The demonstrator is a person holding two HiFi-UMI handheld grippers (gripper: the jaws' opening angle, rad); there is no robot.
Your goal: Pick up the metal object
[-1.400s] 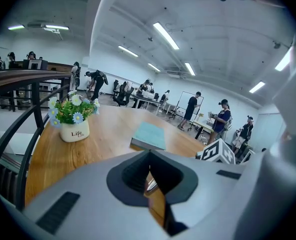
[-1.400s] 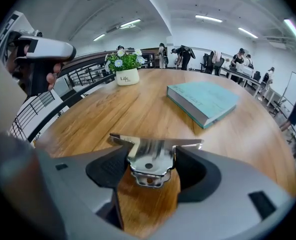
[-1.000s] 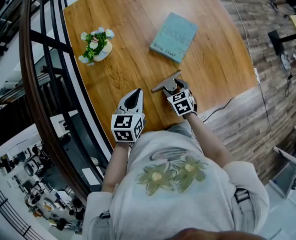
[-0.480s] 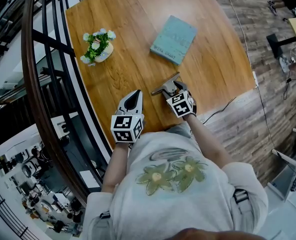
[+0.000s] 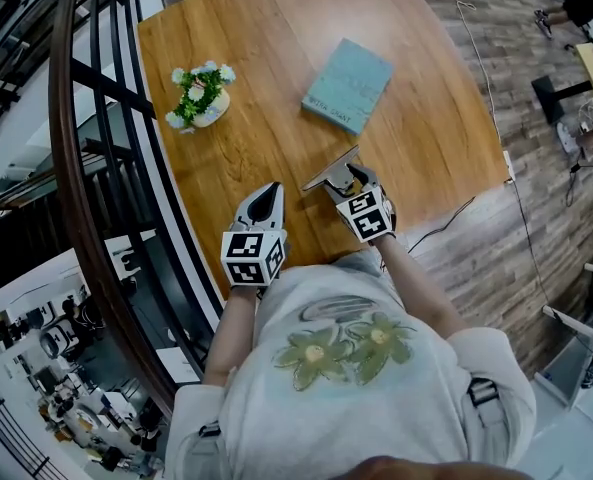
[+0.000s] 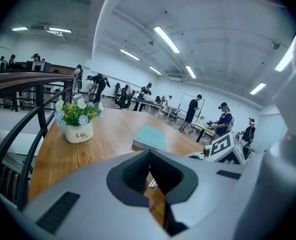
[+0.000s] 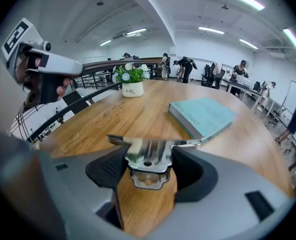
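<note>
Change: against a second ago, the right gripper (image 5: 344, 178) and the metal object (image 5: 328, 171) sit slightly closer to the book (image 5: 347, 86); the left gripper (image 5: 269, 190) has hardly shifted.
Right gripper: jaws pinch the metal object's narrow stem from both sides, with its wide flat edge lying crosswise beyond the tips.
Metal object: near the table's (image 5: 276, 28) near edge, right of centre; whether it clears the wood cannot be told.
Left gripper: jaws pressed together on nothing, just left of the right gripper, over the near edge.
Book: teal, flat on the table, far of the metal object, apart from it.
Flower pot (image 5: 198, 95): white, far left, well apart from both grippers.
Railing (image 5: 86, 168): dark bars along the table's left side.
</note>
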